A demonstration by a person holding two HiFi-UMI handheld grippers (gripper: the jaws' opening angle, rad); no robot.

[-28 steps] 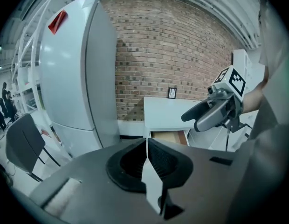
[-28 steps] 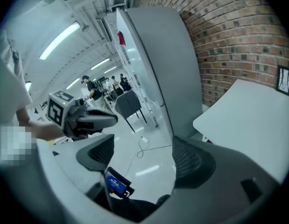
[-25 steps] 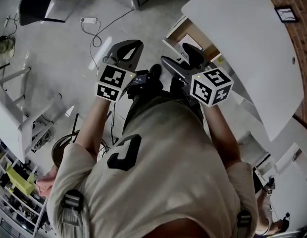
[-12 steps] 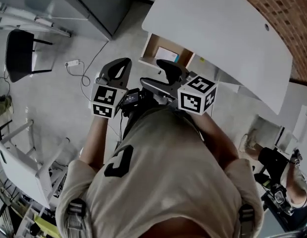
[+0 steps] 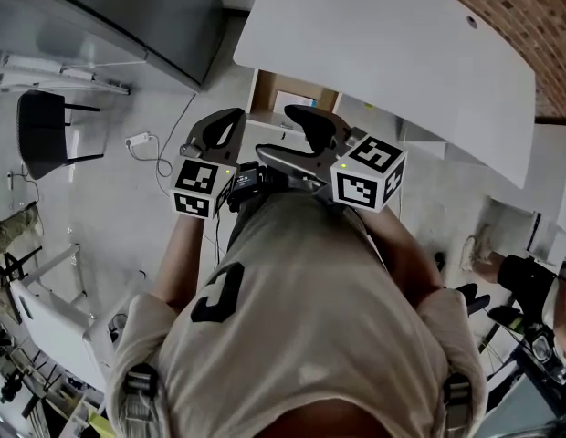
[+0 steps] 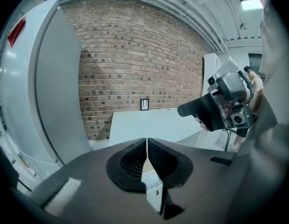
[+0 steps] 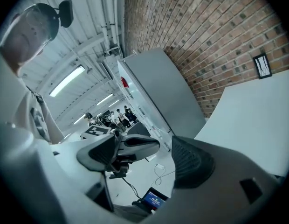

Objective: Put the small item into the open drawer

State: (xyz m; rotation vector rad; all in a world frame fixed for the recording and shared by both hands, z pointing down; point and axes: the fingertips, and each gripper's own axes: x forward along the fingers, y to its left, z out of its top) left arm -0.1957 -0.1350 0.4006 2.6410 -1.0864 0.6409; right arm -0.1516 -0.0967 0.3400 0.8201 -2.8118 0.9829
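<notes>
Over at 9 o'clock in the head view a black chair stands on the grey floor, with a white power strip and its cable just to the right of it. At 11 o'clock a tall grey cabinet rises beside the brick wall.

Left of centre, the left gripper is held out in front of the person's beige shirt. In its own view the two pads meet along a thin line, so it is closed with nothing between them.

At 12 o'clock from both grippers, the open drawer juts out from under the near edge of the white counter. A pale flat thing lies inside the drawer. Whether that is the small item I cannot tell.

Just right of centre, the right gripper is level with the left one and near the drawer's front. Its own view shows its jaws spread wide apart and holding nothing, with the left gripper visible beyond the gap. A small framed picture hangs on the brick wall above the counter at 2 o'clock.
</notes>
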